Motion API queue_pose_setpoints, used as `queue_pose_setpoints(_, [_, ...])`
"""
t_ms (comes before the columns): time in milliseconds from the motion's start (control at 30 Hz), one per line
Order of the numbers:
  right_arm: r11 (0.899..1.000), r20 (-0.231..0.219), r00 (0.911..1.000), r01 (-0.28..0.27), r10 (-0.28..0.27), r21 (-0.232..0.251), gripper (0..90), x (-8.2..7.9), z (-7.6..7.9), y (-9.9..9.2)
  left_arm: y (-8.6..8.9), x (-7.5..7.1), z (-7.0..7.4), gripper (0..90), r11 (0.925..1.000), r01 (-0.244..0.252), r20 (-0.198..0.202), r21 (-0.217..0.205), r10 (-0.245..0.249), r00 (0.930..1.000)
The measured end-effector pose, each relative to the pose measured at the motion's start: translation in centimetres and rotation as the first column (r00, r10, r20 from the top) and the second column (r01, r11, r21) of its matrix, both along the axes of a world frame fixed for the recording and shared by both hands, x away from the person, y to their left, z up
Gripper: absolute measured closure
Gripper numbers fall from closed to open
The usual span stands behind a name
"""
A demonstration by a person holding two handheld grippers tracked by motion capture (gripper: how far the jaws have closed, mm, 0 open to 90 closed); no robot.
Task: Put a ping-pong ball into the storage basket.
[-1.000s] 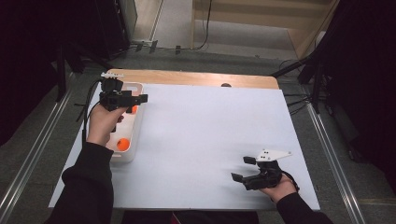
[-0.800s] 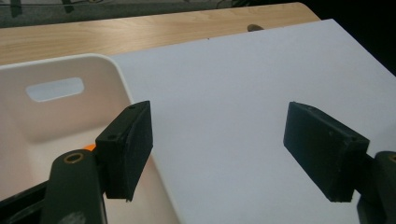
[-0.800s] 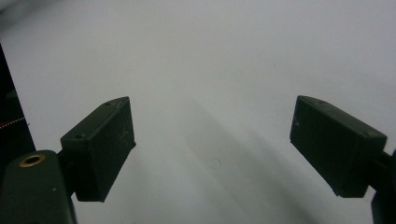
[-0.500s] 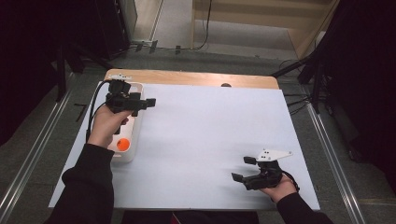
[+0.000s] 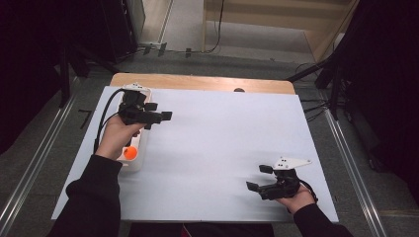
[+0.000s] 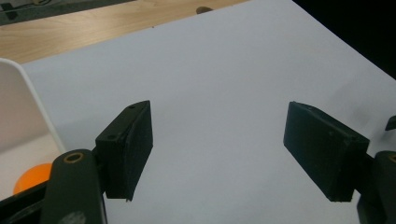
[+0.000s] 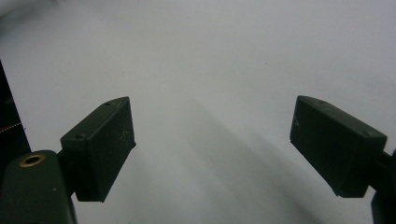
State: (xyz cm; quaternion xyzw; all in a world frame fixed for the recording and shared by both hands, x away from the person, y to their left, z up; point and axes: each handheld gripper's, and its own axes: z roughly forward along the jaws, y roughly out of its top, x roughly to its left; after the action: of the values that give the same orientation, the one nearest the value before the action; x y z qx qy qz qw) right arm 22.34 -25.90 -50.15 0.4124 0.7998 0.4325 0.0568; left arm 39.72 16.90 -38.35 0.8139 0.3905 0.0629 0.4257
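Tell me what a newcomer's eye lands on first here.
The orange ball in the white tray at the table's left edge, just below the left gripper, whose jaws stand open and empty. The right gripper, also open, rests near the white table's front right.

Broad bare stretch of white tabletop (image 5: 217, 143) open between both hands; sole obstacle a white tray (image 5: 140, 148) holding an orange ball (image 5: 130, 153) at left edge.

One orange ball (image 5: 130, 153), one white tray (image 5: 140, 153), two tongs.
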Motion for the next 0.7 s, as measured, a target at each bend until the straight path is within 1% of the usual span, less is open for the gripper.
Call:
queue_pose_setpoints(100, [1.000, -0.001, 1.0000, -0.001, 0.001, 0.002, 12.4, 0.0, 0.0, 0.0, -0.3, -0.4, -0.2, 24.5, 0.9997, 0.017, -0.009, -0.015, -0.017, 0.9998])
queue_pose_setpoints(200, [1.000, 0.004, 1.0000, -0.001, 0.001, -0.001, 12.3, 0.0, 0.0, -0.1, -0.5, -0.9, -0.4, 24.5, 0.9993, 0.039, -0.005, 0.003, -0.039, 0.9992])
queue_pose_setpoints(300, [1.000, 0.005, 1.0000, 0.000, 0.000, -0.002, 12.3, 0.0, 0.0, -0.1, -0.5, -1.4, -0.5, 24.5, 0.9988, 0.050, -0.004, 0.001, -0.050, 0.9988])
queue_pose_setpoints(333, [1.000, 0.005, 1.0000, 0.000, 0.000, -0.003, 12.3, 0.0, 0.0, -0.1, -0.4, -1.6, -0.5, 24.5, 0.9985, 0.055, 0.005, -0.001, -0.055, 0.9985])
queue_pose_setpoints(467, [1.000, -0.001, 1.0000, 0.004, -0.004, -0.003, 12.3, 0.0, 0.0, 0.0, -0.2, -2.2, -0.4, 24.5, 0.9977, 0.066, 0.017, -0.015, -0.065, 0.9977])
queue_pose_setpoints(500, [1.000, -0.002, 1.0000, 0.004, -0.004, -0.002, 12.3, 0.0, 0.0, 0.0, -0.1, -2.2, -0.5, 24.5, 0.9971, 0.072, 0.018, -0.025, -0.071, 0.9973])
queue_pose_setpoints(567, [1.000, 0.002, 1.0000, 0.000, 0.000, -0.005, 12.3, 0.0, 0.0, 0.0, 0.0, -2.4, -0.5, 24.5, 0.9966, 0.076, 0.017, -0.033, -0.076, 0.9970])
queue_pose_setpoints(633, [1.000, 0.002, 1.0000, -0.001, 0.001, -0.005, 12.3, 0.0, 0.0, 0.0, 0.0, -2.5, -0.6, 24.5, 0.9962, 0.080, 0.017, -0.034, -0.080, 0.9967])
queue_pose_setpoints(667, [1.000, -0.006, 1.0000, 0.004, -0.004, -0.001, 12.3, 0.0, 0.0, 0.0, 0.1, -2.5, -0.6, 24.5, 0.9959, 0.084, 0.016, -0.033, -0.084, 0.9964])
queue_pose_setpoints(700, [1.000, 0.001, 1.0000, 0.002, -0.002, -0.004, 12.3, 0.0, 0.0, 0.0, 0.1, -2.6, -0.7, 24.5, 0.9956, 0.086, 0.013, -0.038, -0.085, 0.9963])
